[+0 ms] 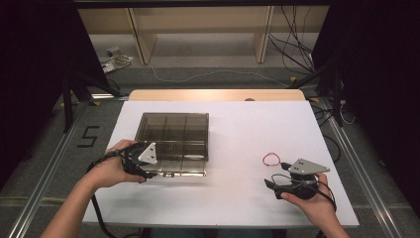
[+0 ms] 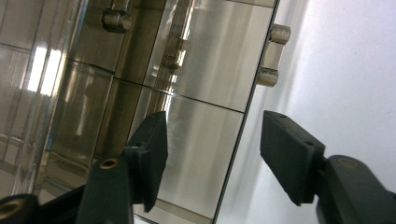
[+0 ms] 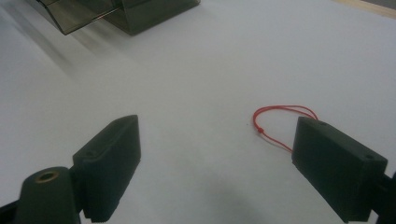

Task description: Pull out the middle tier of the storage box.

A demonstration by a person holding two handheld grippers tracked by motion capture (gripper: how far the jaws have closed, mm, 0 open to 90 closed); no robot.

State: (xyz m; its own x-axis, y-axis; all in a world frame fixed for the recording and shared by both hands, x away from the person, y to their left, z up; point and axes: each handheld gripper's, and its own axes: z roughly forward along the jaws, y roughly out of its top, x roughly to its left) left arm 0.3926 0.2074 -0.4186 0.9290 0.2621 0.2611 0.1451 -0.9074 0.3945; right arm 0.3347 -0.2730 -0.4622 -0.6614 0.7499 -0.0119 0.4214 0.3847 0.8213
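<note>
A smoky see-through compartment box (image 1: pixel 173 134) lies left of the table's middle. My left gripper (image 1: pixel 148 171) is at its near left corner. In the left gripper view this gripper (image 2: pixel 215 140) is open, and the box's front edge (image 2: pixel 243 126) with two small clips (image 2: pixel 275 53) runs between the jaws; I cannot tell whether they touch it. A thin red string loop (image 1: pixel 271 158) lies on the white tabletop at the right. My right gripper (image 1: pixel 276 173) sits just in front of it, open and holding nothing (image 3: pixel 217 140). The loop (image 3: pixel 280 116) lies beside its right jaw.
The white tabletop (image 1: pixel 237 129) has bare room between the box and the loop. The box's corner (image 3: pixel 140 14) appears far off in the right gripper view. Cables and wooden shelving stand on the floor beyond the table's far edge.
</note>
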